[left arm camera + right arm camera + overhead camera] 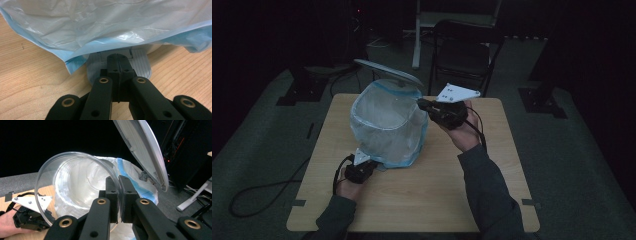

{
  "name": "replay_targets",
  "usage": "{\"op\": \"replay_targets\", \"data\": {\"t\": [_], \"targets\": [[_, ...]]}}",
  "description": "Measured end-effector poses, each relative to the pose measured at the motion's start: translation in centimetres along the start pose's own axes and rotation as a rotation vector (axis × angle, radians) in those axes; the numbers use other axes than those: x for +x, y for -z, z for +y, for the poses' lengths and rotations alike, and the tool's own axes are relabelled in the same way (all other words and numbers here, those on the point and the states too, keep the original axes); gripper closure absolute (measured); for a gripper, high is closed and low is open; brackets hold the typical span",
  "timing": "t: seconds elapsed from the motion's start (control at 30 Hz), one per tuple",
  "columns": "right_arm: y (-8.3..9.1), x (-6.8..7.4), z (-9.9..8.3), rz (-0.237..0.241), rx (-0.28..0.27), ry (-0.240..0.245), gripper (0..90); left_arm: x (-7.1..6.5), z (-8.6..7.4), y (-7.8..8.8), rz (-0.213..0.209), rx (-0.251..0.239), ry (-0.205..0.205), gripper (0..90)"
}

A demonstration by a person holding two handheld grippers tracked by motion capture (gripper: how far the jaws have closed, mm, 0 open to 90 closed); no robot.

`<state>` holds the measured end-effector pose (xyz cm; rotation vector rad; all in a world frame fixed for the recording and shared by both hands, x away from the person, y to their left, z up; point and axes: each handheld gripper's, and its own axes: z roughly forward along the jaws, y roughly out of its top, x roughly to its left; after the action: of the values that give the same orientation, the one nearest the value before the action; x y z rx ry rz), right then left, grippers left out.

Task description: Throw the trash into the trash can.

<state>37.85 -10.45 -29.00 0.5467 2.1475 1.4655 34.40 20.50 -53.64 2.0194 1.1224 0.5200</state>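
Right hand-held gripper [118, 195] pinches the rim of a clear plastic cup [75, 185], tilted mouth-first above the open pedal bin lined with a blue-edged translucent bag [387, 125]. Left hand-held gripper [119, 66], jaws clenched, presses the grey ribbed pedal [142, 65] at the bench.

The bin [388, 127] with its raised lid [388, 72] blocks the back-left of the surface [427, 195]. Its mouth is open from the right, though a clear cup [75, 185] sits just before it. The near and right parts of the surface lie bare (passable). A chair [464, 47] stands beyond the far edge.
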Motion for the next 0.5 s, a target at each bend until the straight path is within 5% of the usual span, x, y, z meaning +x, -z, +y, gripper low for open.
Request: {"op": "replay_targets", "data": {"t": [0.5], "targets": [[-1.4, 0.1, 0.4, 0.004, 0.005, -0.004, 86.9, 0.1, 0.0, 0.0, -0.004, -0.001, 0.004, 90.0]]}}
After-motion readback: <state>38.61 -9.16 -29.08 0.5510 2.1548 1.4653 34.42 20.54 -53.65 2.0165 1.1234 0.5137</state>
